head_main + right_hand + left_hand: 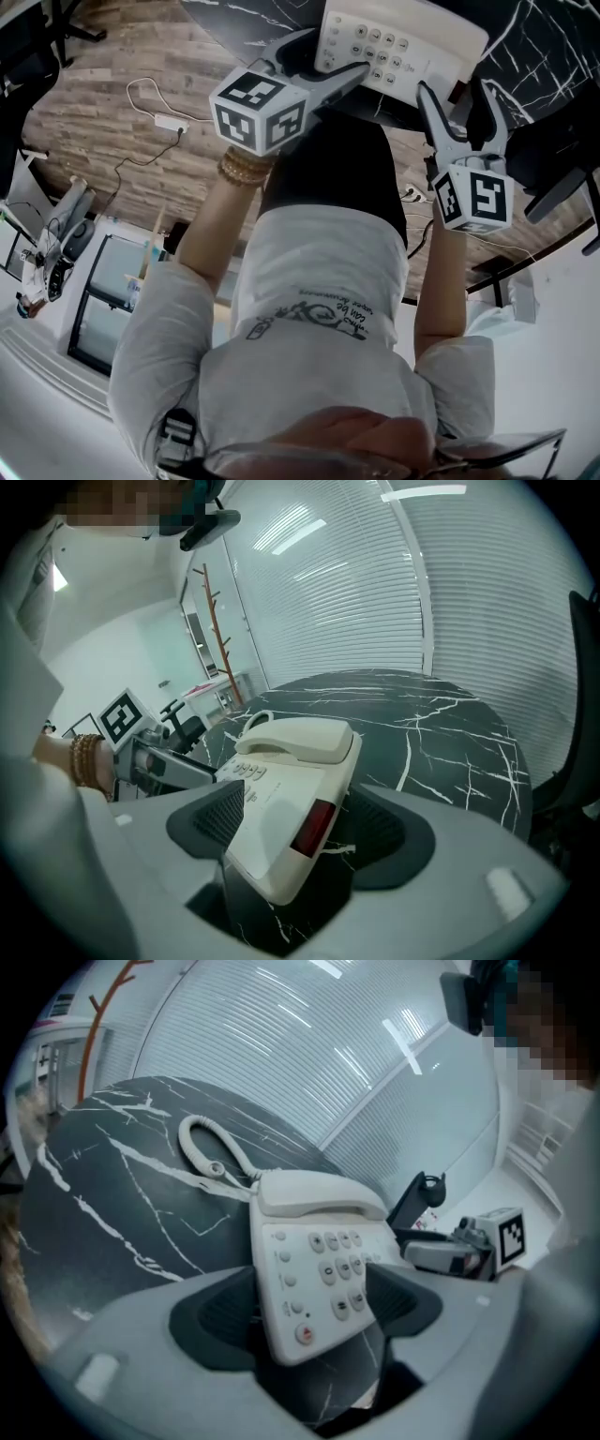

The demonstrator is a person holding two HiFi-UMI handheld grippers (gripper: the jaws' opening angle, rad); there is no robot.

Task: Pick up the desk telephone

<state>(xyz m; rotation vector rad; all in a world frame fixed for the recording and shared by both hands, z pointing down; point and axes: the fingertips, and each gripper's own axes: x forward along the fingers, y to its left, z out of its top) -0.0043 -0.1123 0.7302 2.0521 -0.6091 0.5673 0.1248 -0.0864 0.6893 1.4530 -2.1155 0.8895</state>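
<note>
The cream desk telephone (394, 42) lies on the black marble table (544, 47), its handset (314, 1194) in the cradle and a coiled cord (202, 1147) trailing behind. My left gripper (328, 56) reaches in at the phone's left side, my right gripper (455, 89) at its right. In the left gripper view the keypad end of the telephone (314, 1269) sits between the wide jaws of the left gripper (314, 1307). In the right gripper view the telephone's side (281, 799) lies between the wide jaws of the right gripper (300, 827). Neither pair of pads presses on it.
The round table (450, 724) ends close to the person's body. Below it is wood flooring (122, 141) with a white power strip (169, 122) and cable. A dark office chair (562, 178) stands at the right. A coat stand (217, 621) and window blinds lie beyond.
</note>
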